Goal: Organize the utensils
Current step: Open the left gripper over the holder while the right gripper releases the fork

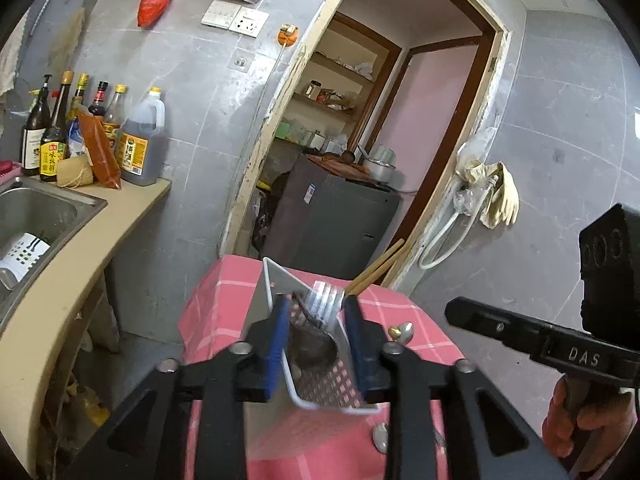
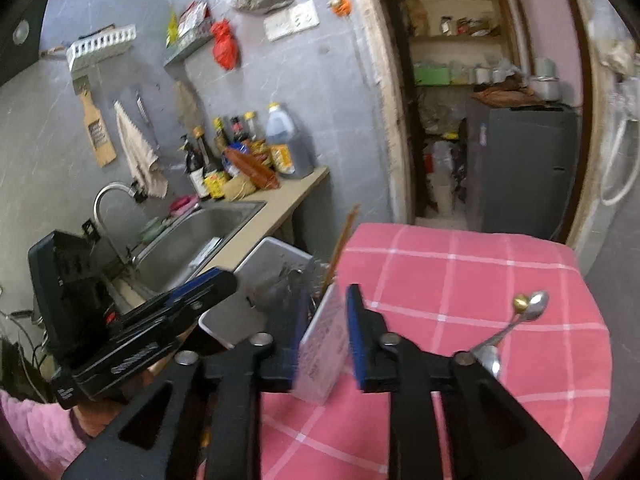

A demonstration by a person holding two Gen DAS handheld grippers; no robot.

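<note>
A white perforated utensil caddy (image 1: 320, 384) sits tilted over the pink checked table (image 1: 224, 304). It holds a fork (image 1: 326, 300), a dark ladle (image 1: 312, 350) and wooden chopsticks (image 1: 376, 268). My left gripper (image 1: 316, 344) is shut on the caddy, a blue pad on each side wall. My right gripper (image 2: 326, 336) stands around the caddy's white end wall (image 2: 324, 344), jaws apart and not pressing it. Small spoons, one with a gold end (image 2: 530, 304), lie on the cloth to the right. They also show in the left wrist view (image 1: 400, 332).
A steel sink (image 1: 36, 216) in a beige counter lies to the left, with sauce bottles (image 1: 136, 144) behind it. A white drainer (image 1: 24, 256) lies in the sink. A doorway with a grey fridge (image 1: 332, 216) is straight ahead.
</note>
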